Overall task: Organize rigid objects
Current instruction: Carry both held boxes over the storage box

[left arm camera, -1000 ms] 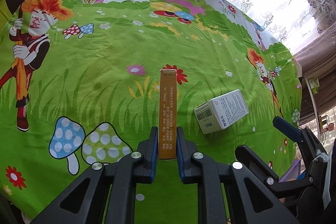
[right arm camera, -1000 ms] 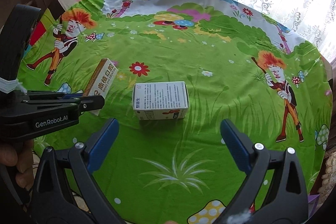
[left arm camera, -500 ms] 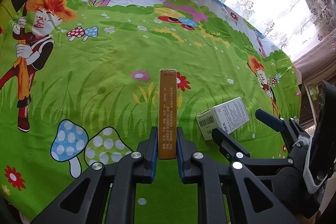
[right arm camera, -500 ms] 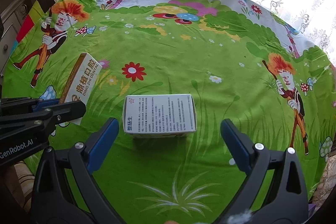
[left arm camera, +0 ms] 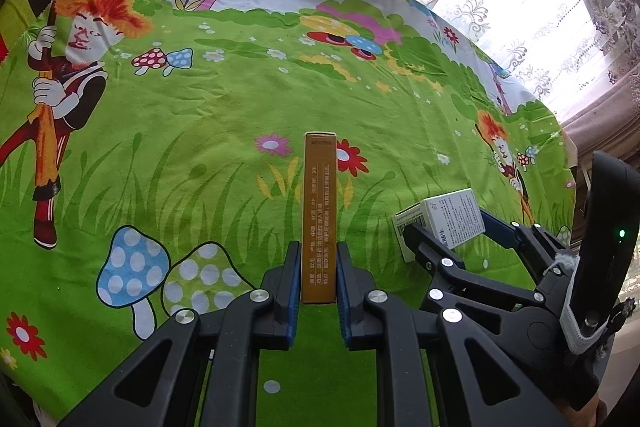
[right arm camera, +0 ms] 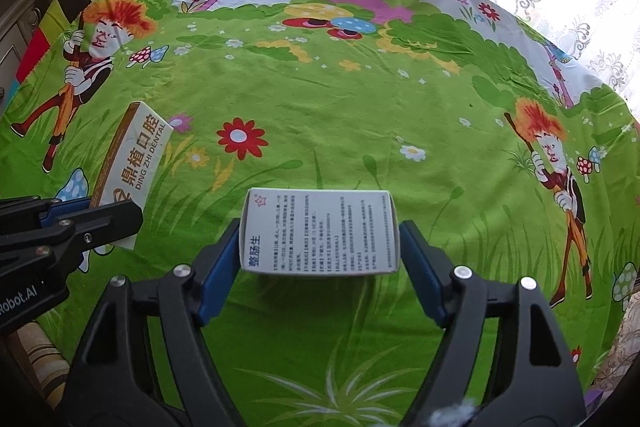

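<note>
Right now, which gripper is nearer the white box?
Right. The right gripper straddles the white box, its jaws just closing. The left gripper sits beside it, shut on the gold box.

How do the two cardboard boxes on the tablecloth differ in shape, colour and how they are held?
The orange box is long and thin; the white box is short and wide. The left gripper clamps the orange box; the right gripper's jaws, just closing, flank the white box. Both carry printed text.

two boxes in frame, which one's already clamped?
The narrow orange-edged dental box: the left gripper is shut on it. The wider white box sits on the cloth between the right gripper's closing jaws, grip not clearly made.
</note>
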A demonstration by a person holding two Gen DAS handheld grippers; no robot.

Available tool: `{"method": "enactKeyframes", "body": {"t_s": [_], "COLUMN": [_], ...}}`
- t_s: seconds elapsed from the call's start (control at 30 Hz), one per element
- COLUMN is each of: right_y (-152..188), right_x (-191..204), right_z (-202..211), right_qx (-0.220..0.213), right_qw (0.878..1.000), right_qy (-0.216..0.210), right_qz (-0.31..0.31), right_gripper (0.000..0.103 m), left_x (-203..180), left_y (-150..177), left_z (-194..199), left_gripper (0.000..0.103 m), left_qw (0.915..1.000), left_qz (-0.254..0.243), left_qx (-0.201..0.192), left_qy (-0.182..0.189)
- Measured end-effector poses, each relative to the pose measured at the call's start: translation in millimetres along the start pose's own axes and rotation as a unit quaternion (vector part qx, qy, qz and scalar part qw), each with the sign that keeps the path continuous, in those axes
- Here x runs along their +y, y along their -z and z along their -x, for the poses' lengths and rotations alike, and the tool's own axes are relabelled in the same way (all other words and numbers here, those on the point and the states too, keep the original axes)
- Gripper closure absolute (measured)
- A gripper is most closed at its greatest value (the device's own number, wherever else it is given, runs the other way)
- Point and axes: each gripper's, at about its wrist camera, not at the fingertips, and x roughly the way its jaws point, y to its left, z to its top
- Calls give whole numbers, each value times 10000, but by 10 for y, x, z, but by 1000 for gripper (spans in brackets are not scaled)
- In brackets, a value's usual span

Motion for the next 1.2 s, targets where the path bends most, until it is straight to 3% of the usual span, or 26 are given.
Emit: {"method": "enactKeyframes", "body": {"t_s": [0.53, 1.2], "right_y": [289, 1090], "right_x": [-274, -614], "right_z": [604, 1579], "right_qx": [-272, -525], "right_qw": [9981, 9902], "right_qy": [314, 638], "right_qz": [-465, -1129], "right_gripper": [30, 30], "left_x": [-271, -909], "left_y": [180, 805], "left_z": [340, 789], "left_gripper": [87, 87], "left_qw": [9995, 9940], "left_qz": [-196, -776], "left_qx": [-189, -229], "left_qy": [169, 731]}}
